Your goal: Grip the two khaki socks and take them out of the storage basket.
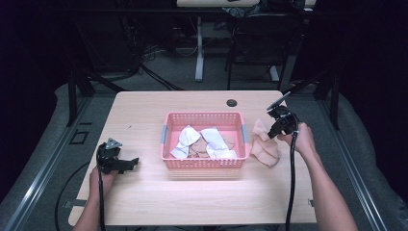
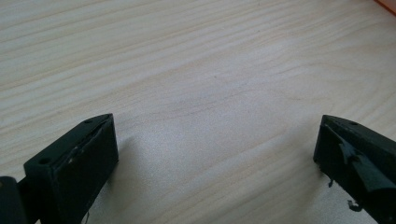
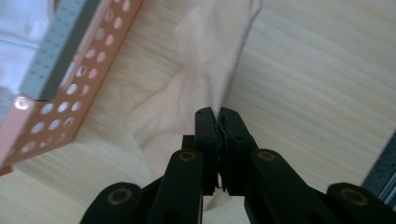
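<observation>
On the right side of the wooden table (image 1: pixel 144 197), just beside the pink perforated basket (image 1: pixel 204 162), your right gripper (image 1: pixel 275 129) pinches a beige cloth (image 1: pixel 266 144). The right gripper view confirms the grip: the two black jaws are pressed together on a fold of the beige cloth (image 3: pixel 205 70), with thin fabric trapped between them. The high view is too coarse to show this pinch; there the gripper body hides the contact point. The cloth's lower portion lies crumpled on the table while its upper part is drawn up toward the jaws, so its long axis runs from the pile up and away from you, roughly along the basket's right wall. In the right gripper view the cloth is cut off at the top edge, and part of it is hidden behind the jaws.

The same view shows a grey handle plate (image 3: pixel 56 51) on the basket (image 3: pixel 70 102) wall, which the high view renders as a small grey patch. Inside the basket, the high view shows white cloths (image 1: pixel 211 139) lying over more beige pieces (image 1: pixel 198 149); their count cannot be made out.

Your left gripper (image 1: pixel 132 161) rests low at the table's left, well apart from the basket. The left gripper view shows its jaws spread wide over bare table (image 2: pixel 201 70), holding nothing. An orange-pink sliver at that view's upper right corner is too small to identify.
</observation>
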Demonstrator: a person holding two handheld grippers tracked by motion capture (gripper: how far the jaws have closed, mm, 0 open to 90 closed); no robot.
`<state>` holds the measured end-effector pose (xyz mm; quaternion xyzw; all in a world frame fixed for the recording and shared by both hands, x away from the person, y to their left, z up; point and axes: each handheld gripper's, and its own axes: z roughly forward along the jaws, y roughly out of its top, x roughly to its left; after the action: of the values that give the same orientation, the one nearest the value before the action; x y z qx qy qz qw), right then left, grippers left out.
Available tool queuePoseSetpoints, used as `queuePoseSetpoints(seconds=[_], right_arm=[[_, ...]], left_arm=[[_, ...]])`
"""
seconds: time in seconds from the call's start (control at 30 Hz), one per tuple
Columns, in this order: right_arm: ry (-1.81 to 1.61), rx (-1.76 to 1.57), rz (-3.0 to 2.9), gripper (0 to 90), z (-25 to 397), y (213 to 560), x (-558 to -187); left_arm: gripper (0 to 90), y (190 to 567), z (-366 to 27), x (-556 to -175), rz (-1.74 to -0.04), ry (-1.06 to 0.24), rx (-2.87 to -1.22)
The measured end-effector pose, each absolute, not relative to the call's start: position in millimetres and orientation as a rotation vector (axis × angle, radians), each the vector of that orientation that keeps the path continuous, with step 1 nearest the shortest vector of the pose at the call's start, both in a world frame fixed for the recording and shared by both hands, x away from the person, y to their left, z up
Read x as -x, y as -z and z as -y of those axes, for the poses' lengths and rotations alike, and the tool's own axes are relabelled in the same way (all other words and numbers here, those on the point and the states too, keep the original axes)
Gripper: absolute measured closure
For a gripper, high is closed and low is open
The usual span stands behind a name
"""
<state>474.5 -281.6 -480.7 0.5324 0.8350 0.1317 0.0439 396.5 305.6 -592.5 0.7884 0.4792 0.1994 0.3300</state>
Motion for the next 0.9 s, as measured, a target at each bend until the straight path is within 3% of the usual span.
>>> queuePoseSetpoints(seconds=[0.23, 0.33, 0.5, 0.63, 0.77, 0.9], right_arm=[[-0.39, -1.638, -2.591, 84.0, 277.8, 508.2, -477.0], [-0.422, -1.626, -2.598, 63.1, 280.7, 502.7, -472.9], [-0.5, -1.592, -2.584, 45.1, 288.1, 489.0, -456.0], [-0.531, -1.584, -2.576, 14.9, 297.2, 477.2, -438.9], [-0.559, -1.582, -2.548, 3.6, 305.9, 467.6, -423.8], [-0.543, -1.572, -2.54, 0.0, 313.0, 470.6, -412.7]], left_arm=[[0.0, 592.5, -305.6, -396.5, -1.253, -0.522, -2.062], [0.0, 592.5, -305.6, -396.5, -1.254, -0.522, -2.062], [0.0, 592.3, -305.4, -396.6, -1.254, -0.517, -2.062], [0.0, 592.6, -305.3, -396.7, -1.253, -0.52, -2.06], [0.0, 592.6, -305.2, -396.7, -1.254, -0.519, -2.059], [0.0, 592.2, -305.4, -396.8, -1.252, -0.514, -2.064]])
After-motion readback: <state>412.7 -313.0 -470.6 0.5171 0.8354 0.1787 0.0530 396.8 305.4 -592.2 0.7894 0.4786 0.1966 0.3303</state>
